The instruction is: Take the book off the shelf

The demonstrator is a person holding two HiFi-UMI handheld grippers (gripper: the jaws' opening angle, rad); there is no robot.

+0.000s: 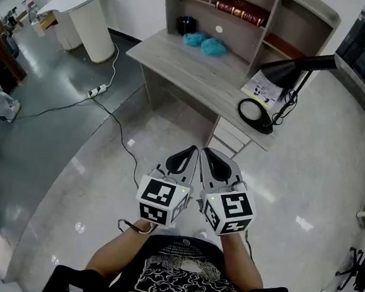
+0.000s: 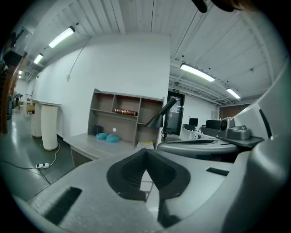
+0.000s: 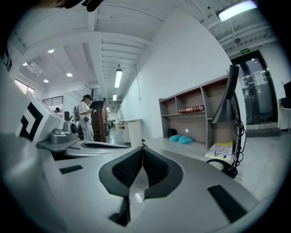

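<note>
left tongs [image 1: 191, 153]: my jaws pressed together, nothing between them
right tongs [image 1: 208, 156]: my jaws together too, empty, just beside the left pair
book [image 1: 244, 11]: lying flat in the middle compartment of the shelf [image 1: 278, 30], well ahead of both tongs
desk [image 1: 202, 71]: under the shelf, ahead of my tongs

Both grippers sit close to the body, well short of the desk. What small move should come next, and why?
Probably carry the right gripper forward toward the book, stepping up to the desk. The book lies flat in the middle compartment of the shelf, far beyond both grippers. The right gripper and the left gripper both have their jaws together on nothing, so opening can wait.
</note>
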